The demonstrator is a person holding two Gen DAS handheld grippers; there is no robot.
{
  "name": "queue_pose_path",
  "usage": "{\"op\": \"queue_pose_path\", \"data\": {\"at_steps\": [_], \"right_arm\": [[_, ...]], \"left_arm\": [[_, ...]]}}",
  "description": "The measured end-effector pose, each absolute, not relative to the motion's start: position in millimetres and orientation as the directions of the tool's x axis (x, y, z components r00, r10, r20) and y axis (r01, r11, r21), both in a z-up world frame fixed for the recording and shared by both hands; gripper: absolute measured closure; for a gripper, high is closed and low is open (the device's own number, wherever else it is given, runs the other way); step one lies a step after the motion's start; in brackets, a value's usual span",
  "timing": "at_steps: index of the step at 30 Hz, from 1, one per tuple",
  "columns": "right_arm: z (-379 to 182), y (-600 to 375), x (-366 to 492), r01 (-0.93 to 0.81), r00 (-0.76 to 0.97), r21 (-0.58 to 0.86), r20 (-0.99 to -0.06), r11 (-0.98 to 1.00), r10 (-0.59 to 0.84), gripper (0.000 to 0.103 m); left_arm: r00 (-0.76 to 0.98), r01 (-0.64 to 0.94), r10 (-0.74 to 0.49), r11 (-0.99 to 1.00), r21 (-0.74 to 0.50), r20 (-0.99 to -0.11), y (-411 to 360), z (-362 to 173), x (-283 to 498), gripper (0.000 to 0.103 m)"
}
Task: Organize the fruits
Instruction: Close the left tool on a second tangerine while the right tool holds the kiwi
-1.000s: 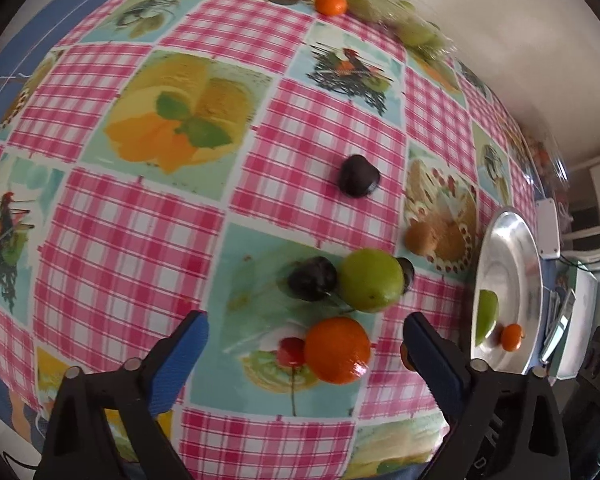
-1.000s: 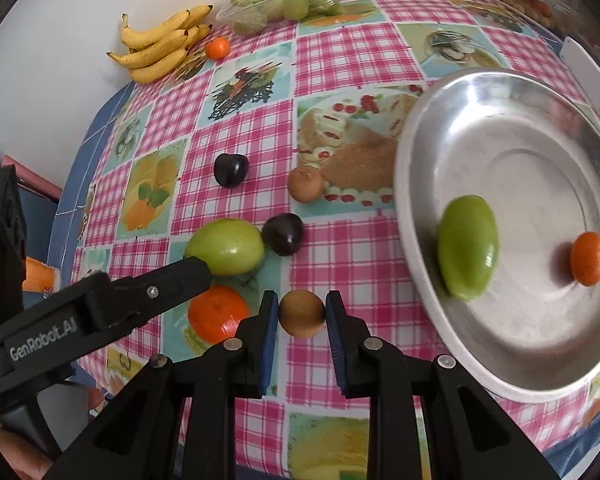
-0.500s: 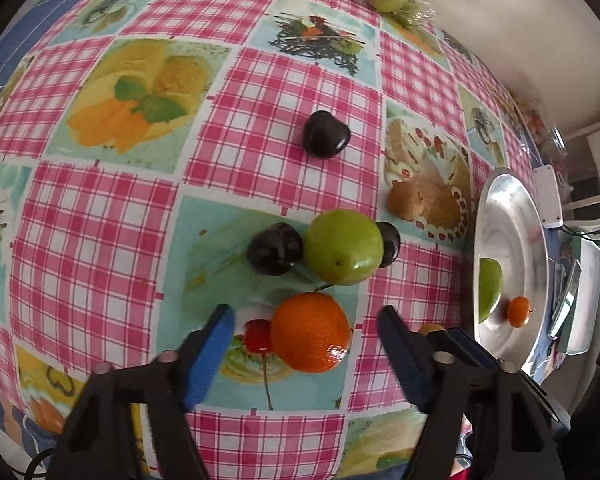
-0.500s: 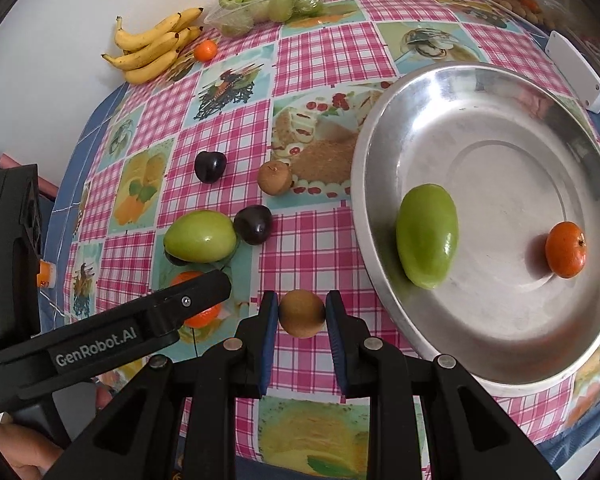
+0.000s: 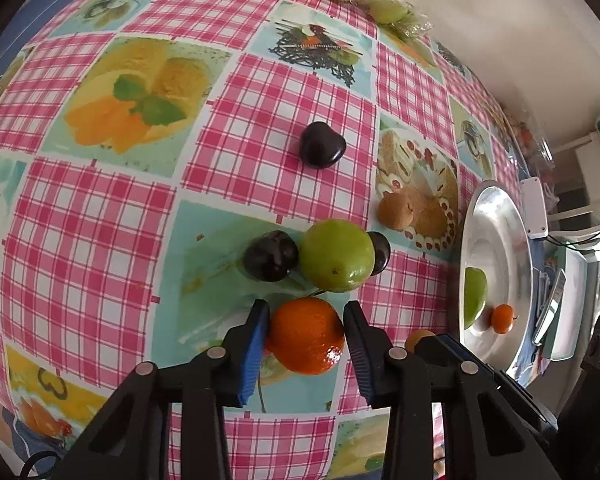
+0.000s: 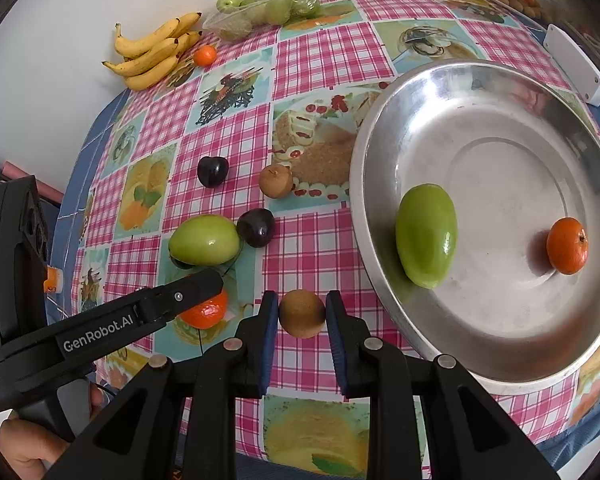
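glossy orange mandarin (image 5: 306, 336), round brown kiwi (image 6: 302, 313), both clamped

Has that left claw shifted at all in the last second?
Yes. The left claw has just been closing, its jaws drawing in around the orange, which has stayed beside the green fruit.

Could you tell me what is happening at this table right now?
A person is sorting fruit with two handheld claws. The left claw has just been closing around a tangerine on the tablecloth; the right claw grips a small brown fruit. The metal plate already holds a green mango and another tangerine.
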State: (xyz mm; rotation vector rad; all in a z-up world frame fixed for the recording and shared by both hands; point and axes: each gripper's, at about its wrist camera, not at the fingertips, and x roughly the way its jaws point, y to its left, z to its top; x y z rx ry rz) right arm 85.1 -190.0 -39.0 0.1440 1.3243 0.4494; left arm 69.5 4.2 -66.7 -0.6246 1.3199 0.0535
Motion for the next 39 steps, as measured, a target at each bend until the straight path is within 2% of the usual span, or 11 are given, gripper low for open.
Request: {"op": "queue_pose_path", "data": {"at_steps": [9,17,20,22,27,32,34,39], "right_arm": [[-35.6,-190.3,86.0,-0.227,0.183,0.37,-0.892,0.901,0.413,0.077],[-34.4,-191.3,86.0,-0.227,0.186,0.375,-0.889,0.899,0.418,0.077],[-34.4,-191.3,86.0,-0.227,0.186,0.374,-0.89,0.899,0.417,0.077],[-34.4,-191.3,85.7,-0.227,0.185,0.373,-0.89,0.899,0.416,0.077],[-33.7,-192.4,86.1,-0.221,0.188,0.374,-0.89,0.901,0.416,0.077],[-33.5,-192.6,85.6,-0.222,0.188,0.373,-0.89,0.901,0.415,0.077],[-33.6,-192.6,85.8,-0.22,0.189,0.375,-0.889,0.901,0.416,0.077],[-28.4,-195.6,85.7,-0.211,0.209,0.386,-0.879,0.898,0.428,0.077]], "left_arm": [[0.308,-0.35,-0.321,0.837,-0.42,-0.896,2.5,-56.5,68.2,0.068],[0.296,-0.324,-0.301,0.861,-0.391,-0.907,-6.7,-54.0,70.7,0.068],[0.281,-0.308,-0.3,0.871,-0.382,-0.912,-12.1,-55.6,71.7,0.065],[0.256,-0.303,-0.314,0.872,-0.384,-0.914,-16.5,-60.5,72.0,0.058],[0.204,-0.283,-0.257,0.908,-0.308,-0.945,-23.9,-69.1,73.2,0.058],[0.218,-0.284,-0.268,0.903,-0.323,-0.939,-25.7,-68.3,73.7,0.059],[0.229,-0.283,-0.271,0.9,-0.331,-0.935,-21.3,-64.5,71.3,0.064],[0.31,-0.288,-0.324,0.864,-0.413,-0.894,-11.0,-45.8,67.9,0.064]]}}
